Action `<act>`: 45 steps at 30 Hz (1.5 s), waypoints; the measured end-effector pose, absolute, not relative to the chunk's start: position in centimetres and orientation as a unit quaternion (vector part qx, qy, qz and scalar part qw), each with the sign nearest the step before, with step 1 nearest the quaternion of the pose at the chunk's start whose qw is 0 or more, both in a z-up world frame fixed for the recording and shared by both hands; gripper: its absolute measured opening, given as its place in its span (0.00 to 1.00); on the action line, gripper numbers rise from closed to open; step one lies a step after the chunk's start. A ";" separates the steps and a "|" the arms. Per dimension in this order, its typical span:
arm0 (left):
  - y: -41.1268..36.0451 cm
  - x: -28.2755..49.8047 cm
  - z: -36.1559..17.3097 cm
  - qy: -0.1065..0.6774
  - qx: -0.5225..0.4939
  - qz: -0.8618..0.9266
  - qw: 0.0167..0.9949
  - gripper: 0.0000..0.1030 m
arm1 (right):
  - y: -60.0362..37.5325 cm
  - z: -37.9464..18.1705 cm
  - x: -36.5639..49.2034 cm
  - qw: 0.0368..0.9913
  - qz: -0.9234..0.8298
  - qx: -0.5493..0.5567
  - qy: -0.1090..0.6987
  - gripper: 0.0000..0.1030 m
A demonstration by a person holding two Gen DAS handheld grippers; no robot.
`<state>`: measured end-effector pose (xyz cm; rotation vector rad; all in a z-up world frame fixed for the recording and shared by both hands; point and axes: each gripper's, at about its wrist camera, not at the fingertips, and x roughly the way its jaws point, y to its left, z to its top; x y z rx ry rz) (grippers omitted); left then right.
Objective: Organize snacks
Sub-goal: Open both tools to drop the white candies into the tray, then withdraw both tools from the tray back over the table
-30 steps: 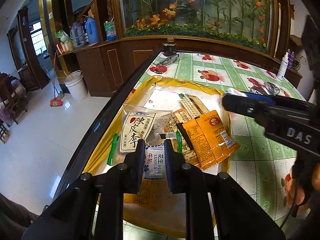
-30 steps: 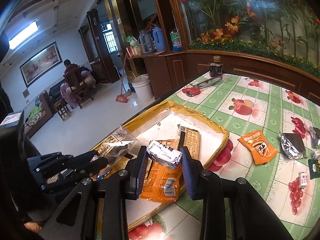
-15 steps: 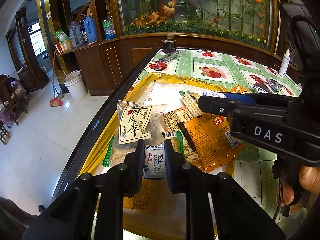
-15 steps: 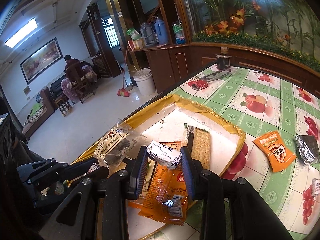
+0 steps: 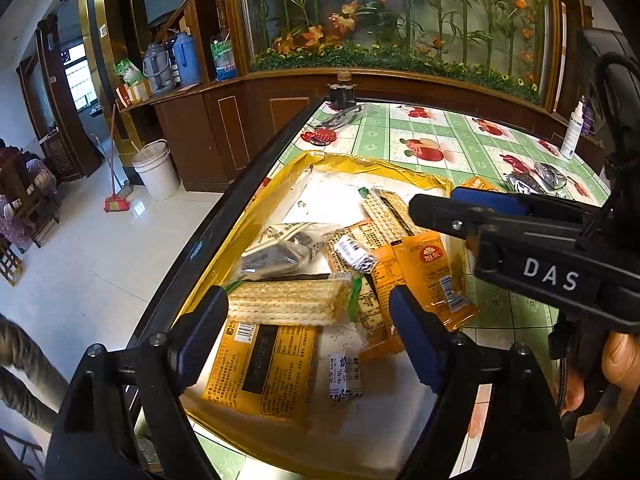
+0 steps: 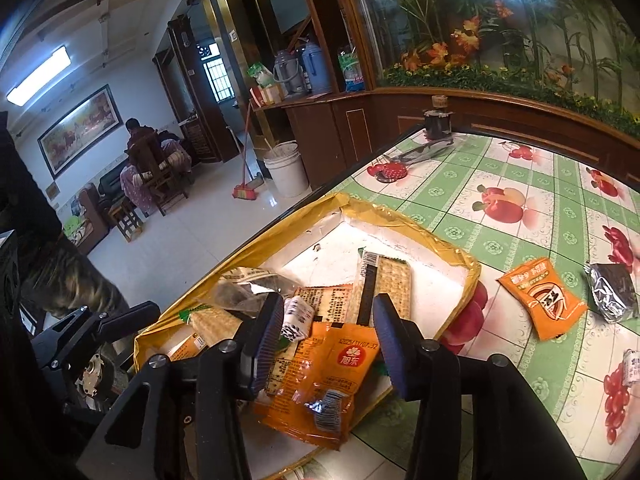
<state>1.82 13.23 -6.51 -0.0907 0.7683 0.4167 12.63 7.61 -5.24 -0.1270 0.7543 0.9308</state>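
- Near: left gripper (image 5: 308, 330) over the tray (image 5: 352, 162), jaws opening wide; a small milk candy (image 5: 345, 376) lies below them, no pad on it.
- Right gripper (image 6: 326, 338), jaws opening, gripping nothing; a second candy (image 6: 298, 318) leans against its left pad, apparently just let go.
- Middle: cracker packs (image 5: 286, 303) and orange sachets (image 6: 320, 376) already fill the tray.
- Far: on the tablecloth (image 6: 520, 184) an orange packet (image 6: 540, 296) and a foil pouch (image 6: 612, 292) remain, so the task looks partly done.

Black gripper (image 5: 308, 322), blue-padded fingers (image 5: 412, 332)
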 end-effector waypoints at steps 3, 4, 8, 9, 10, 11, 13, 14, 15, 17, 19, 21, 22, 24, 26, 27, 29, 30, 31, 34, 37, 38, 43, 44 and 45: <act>12.9 1.8 -6.2 0.369 -0.043 0.201 0.906 0.81 | 6.5 -4.9 12.7 0.828 0.432 -0.054 0.354 0.47; 12.7 1.7 -6.1 0.368 -0.041 0.201 0.907 0.81 | 6.1 -4.8 12.7 0.830 0.429 -0.052 0.353 0.47; 11.9 1.7 -5.5 0.364 -0.037 0.195 0.910 0.83 | 4.1 -4.5 12.9 0.837 0.417 -0.043 0.352 0.48; 11.6 1.7 -5.3 0.362 -0.035 0.193 0.911 0.83 | 3.6 -4.4 13.0 0.839 0.413 -0.040 0.352 0.50; 11.3 1.7 -5.2 0.362 -0.034 0.191 0.912 0.83 | 2.9 -4.3 13.0 0.842 0.409 -0.037 0.350 0.53; 11.0 1.8 -5.1 0.362 -0.034 0.188 0.913 0.84 | 2.4 -4.2 13.0 0.844 0.405 -0.036 0.349 0.55; 10.4 1.9 -4.9 0.361 -0.031 0.181 0.914 0.85 | 1.1 -4.1 13.0 0.849 0.397 -0.033 0.347 0.60; 10.1 2.0 -4.8 0.360 -0.029 0.179 0.915 0.85 | 0.3 -4.0 13.0 0.852 0.392 -0.032 0.346 0.61; 9.6 2.1 -4.7 0.360 -0.027 0.175 0.916 0.85 | -0.5 -4.1 13.1 0.854 0.387 -0.031 0.347 0.62; 8.6 2.5 -4.5 0.361 -0.023 0.163 0.918 0.85 | -2.1 -4.1 13.3 0.858 0.376 -0.027 0.349 0.64; 7.4 2.8 -4.3 0.360 -0.017 0.151 0.920 0.85 | -4.0 -4.1 13.4 0.865 0.362 -0.024 0.348 0.70; 6.2 3.4 -4.2 0.362 -0.009 0.138 0.922 0.87 | -5.9 -4.1 13.6 0.871 0.347 -0.020 0.348 0.72; 5.7 3.6 -4.2 0.363 -0.008 0.130 0.923 0.87 | -7.0 -4.1 13.8 0.873 0.339 -0.017 0.349 0.72; 4.4 4.2 -4.1 0.364 -0.004 0.114 0.925 0.87 | -9.2 -4.2 14.3 0.879 0.323 -0.012 0.351 0.72; 3.1 5.0 -4.0 0.366 -0.001 0.097 0.926 0.87 | -11.1 -4.2 14.5 0.885 0.307 -0.009 0.351 0.72; 2.6 5.3 -3.9 0.368 -0.002 0.089 0.926 0.87 | -12.1 -4.2 14.8 0.887 0.301 -0.007 0.351 0.73; 1.4 6.3 -4.0 0.371 0.003 0.077 0.926 0.87 | -13.8 -4.3 15.1 0.891 0.287 -0.005 0.351 0.73; 0.9 6.7 -3.9 0.372 0.006 0.073 0.925 0.87 | -14.5 -4.4 15.4 0.893 0.282 -0.004 0.351 0.73; 0.2 7.2 -4.0 0.372 0.008 0.067 0.926 0.87 | -15.3 -4.5 15.6 0.894 0.275 -0.003 0.353 0.73; -0.9 9.0 -4.5 0.380 0.005 0.049 0.924 0.87 | -16.9 -5.0 16.1 0.896 0.263 0.000 0.357 0.73; -1.5 11.1 -5.3 0.394 -0.007 0.032 0.918 0.87 | -17.7 -5.5 16.7 0.898 0.253 -0.007 0.359 0.73; -1.7 11.8 -5.6 0.399 -0.011 0.029 0.916 0.87 | -17.8 -5.6 16.9 0.899 0.250 -0.010 0.359 0.73; -1.6 15.1 -7.3 0.426 -0.041 0.025 0.903 0.87 | -18.7 -6.1 19.1 0.905 0.229 -0.022 0.359 0.73; -1.5 15.7 -7.5 0.428 -0.049 0.025 0.902 0.87 | -18.9 -6.1 19.7 0.906 0.224 -0.024 0.358 0.73; -1.4 16.3 -7.8 0.429 -0.055 0.028 0.901 0.87 | -19.2 -6.2 20.3 0.908 0.217 -0.024 0.358 0.73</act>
